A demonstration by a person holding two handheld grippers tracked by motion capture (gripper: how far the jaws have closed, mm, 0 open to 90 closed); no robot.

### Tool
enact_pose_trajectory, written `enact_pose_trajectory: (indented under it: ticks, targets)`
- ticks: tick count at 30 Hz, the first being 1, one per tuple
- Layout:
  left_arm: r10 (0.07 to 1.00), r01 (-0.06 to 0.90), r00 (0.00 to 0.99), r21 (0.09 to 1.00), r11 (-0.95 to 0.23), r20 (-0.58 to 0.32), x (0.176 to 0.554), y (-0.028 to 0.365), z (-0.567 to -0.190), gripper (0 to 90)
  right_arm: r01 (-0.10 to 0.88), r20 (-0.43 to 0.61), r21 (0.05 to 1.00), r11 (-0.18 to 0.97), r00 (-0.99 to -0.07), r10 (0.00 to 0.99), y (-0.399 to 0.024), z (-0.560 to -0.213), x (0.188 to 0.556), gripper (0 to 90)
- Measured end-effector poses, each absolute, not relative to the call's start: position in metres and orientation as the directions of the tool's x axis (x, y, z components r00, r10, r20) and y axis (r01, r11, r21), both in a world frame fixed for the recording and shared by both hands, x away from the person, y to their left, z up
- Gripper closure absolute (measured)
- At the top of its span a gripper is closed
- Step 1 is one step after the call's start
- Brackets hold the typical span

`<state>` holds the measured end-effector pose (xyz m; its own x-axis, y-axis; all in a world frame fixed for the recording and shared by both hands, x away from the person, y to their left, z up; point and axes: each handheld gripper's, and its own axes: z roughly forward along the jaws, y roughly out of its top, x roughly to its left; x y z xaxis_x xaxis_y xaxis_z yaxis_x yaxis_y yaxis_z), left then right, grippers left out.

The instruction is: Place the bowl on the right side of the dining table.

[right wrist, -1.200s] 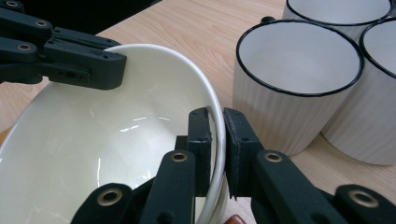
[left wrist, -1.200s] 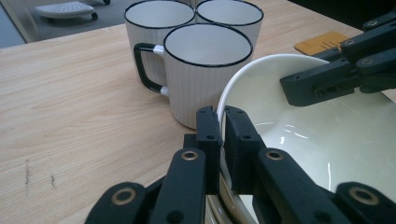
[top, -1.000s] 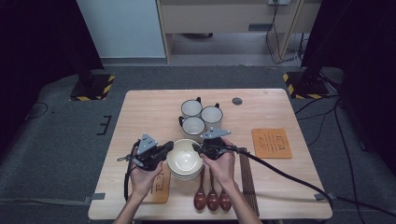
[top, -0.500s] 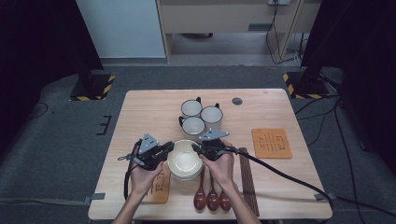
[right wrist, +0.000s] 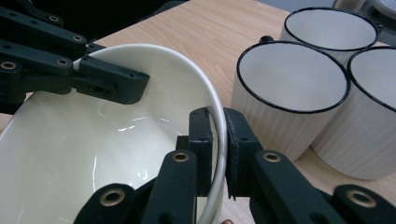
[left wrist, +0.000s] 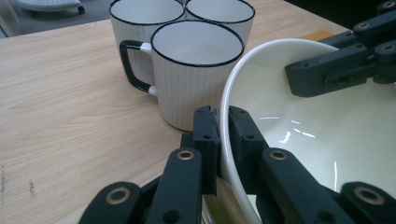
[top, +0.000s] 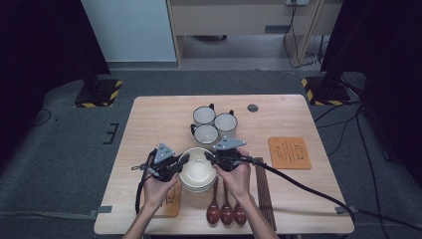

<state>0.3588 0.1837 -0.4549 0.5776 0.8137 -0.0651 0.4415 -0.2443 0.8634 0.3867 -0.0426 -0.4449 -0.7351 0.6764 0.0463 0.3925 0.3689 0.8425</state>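
The left gripper pinches the left rim of a cream bowl, one jaw inside and one outside. The right gripper clamps the opposite rim the same way. The bowl sits atop a stack near the table's front edge. Three mugs stand just beyond it. Three wooden spoons lie nearer the person.

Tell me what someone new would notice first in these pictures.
Probably the cream bowl atop a stack near the table's front edge, its rim pinched on opposite sides by the left gripper and right gripper. Just behind it, three black-rimmed white mugs stand clustered together.
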Motion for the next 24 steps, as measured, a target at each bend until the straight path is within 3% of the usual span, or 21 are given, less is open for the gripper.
enact_pose_trajectory:
  ticks: [8,17,24]
  targets:
    - [0.822,0.403,0.568,0.885,-0.233,-0.042,0.353,0.186,-0.447,82.5,0.38,0.06,0.858,0.345,-0.742,0.668,-0.042,-0.438,0.386,81.9]
    - [0.825,0.346,0.565,0.906,-0.244,0.007,0.345,0.182,-0.44,82.4,0.456,0.113,0.819,0.348,-0.723,0.682,-0.041,-0.44,0.389,72.3]
    - [0.824,0.317,0.565,0.91,-0.266,0.044,0.341,0.179,-0.438,82.2,0.52,0.156,0.781,0.346,-0.7,0.697,-0.04,-0.438,0.391,74.6]
